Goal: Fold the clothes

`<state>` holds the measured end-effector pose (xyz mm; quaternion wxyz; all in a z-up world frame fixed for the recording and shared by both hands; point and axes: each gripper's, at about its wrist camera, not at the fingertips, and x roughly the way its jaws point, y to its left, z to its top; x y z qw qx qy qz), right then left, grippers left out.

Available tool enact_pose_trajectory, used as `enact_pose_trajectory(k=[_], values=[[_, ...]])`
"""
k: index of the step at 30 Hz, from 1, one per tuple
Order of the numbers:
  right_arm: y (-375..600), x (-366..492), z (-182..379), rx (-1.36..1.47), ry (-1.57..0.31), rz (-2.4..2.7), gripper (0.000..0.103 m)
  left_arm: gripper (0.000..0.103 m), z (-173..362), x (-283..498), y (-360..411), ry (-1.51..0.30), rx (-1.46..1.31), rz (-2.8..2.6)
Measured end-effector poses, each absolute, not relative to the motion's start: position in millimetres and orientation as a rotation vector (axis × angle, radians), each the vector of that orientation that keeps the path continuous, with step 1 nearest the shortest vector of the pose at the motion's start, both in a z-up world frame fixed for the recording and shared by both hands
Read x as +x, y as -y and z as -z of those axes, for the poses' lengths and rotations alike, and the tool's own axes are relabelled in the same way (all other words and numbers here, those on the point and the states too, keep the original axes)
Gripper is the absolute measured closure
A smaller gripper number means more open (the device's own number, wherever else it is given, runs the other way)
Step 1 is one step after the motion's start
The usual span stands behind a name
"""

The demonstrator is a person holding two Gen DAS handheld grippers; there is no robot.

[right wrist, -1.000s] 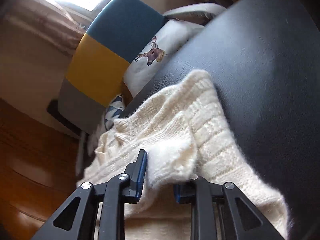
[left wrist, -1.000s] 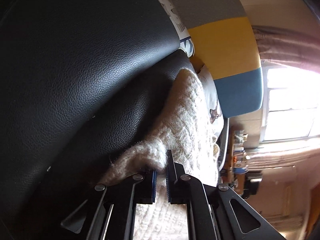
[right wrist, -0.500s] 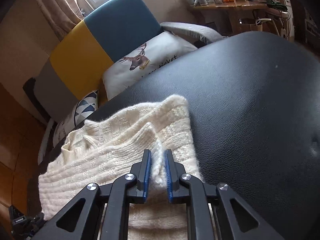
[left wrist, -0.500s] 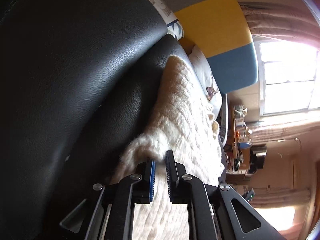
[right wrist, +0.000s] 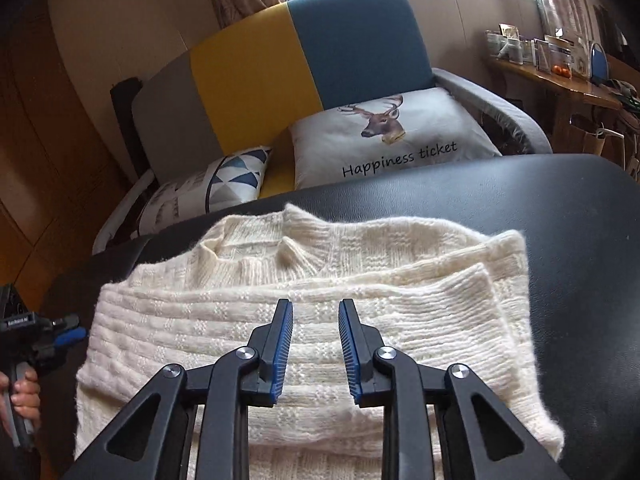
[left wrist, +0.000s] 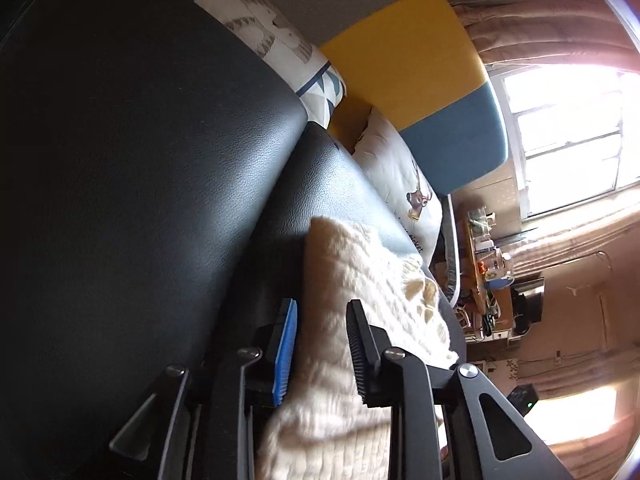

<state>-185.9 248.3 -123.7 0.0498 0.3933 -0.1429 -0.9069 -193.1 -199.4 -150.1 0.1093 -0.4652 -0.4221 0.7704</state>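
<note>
A cream knitted sweater (right wrist: 312, 280) lies folded on a black leather surface (right wrist: 580, 240), its collar at the far side and one fold laid across the front. My right gripper (right wrist: 315, 312) hovers open just above the sweater's near half, nothing between its fingers. In the left wrist view the same sweater (left wrist: 352, 280) runs along the black leather surface (left wrist: 140, 160), and my left gripper (left wrist: 320, 320) stands open over its edge, fingers apart on either side of the knit. The left gripper (right wrist: 72, 334) also shows at the right wrist view's left edge, held by a hand (right wrist: 24, 396).
Behind the leather surface stands an armchair (right wrist: 280, 60) in grey, yellow and teal, with a deer cushion (right wrist: 392, 136) and a triangle-pattern cushion (right wrist: 224, 184). A wooden shelf (right wrist: 560, 80) with containers is at the right. A bright window (left wrist: 568, 140) is beyond.
Both grippers held sweater fabric earlier and have let go; their jaws now stand apart. The carried fold now lies flat across the sweater, and both grippers have drawn back.
</note>
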Motion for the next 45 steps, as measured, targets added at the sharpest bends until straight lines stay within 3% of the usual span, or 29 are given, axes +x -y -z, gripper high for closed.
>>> enact_pose_trajectory(k=[6,7,9,12,16,18,21,26,34,38,45], values=[[-256.6,-181.8,156.1,1.199,0.521,2.736,0.079,0.073,166.7,-239.9,190.1,1.250,-1.365,-2.174],[-258.9,-180.3,157.3,1.185,0.541,2.731,0.079,0.086,168.3,-244.4,186.9,1.227,-1.366,-2.174],[-263.8,-178.9,159.0,1.170,0.585,2.714,0.079,0.092,158.1,-243.8,179.9,1.163,-1.300,-2.220],[-267.9,-177.1,160.8,1.156,0.620,2.704,0.080,0.093,142.8,-239.9,171.2,0.994,-1.279,-2.382],[-254.7,-178.1,157.4,1.190,0.504,2.752,0.080,0.093,144.5,-245.7,153.2,0.625,-1.411,-2.606],[-249.7,-178.1,156.4,1.202,0.454,2.771,0.080,0.093,137.4,-246.9,146.6,0.555,-1.418,-2.635],[-253.3,-177.4,157.5,1.196,0.483,2.761,0.080,0.089,120.8,-237.9,154.6,0.646,-1.387,-2.655],[-259.8,-179.1,159.1,1.184,0.542,2.738,0.080,0.090,94.3,-181.6,163.6,0.788,-1.194,-2.586],[-272.4,-167.6,138.0,1.200,0.525,2.790,0.080,0.090,120.4,-157.8,127.5,0.632,-1.272,-2.548],[-289.0,-154.6,152.5,1.268,0.499,2.813,0.080,0.099,139.9,-152.7,115.3,0.563,-1.330,-2.552],[-295.6,-149.8,149.3,1.238,0.553,2.801,0.080,0.100,123.8,-155.5,104.1,0.462,-1.355,-2.554]])
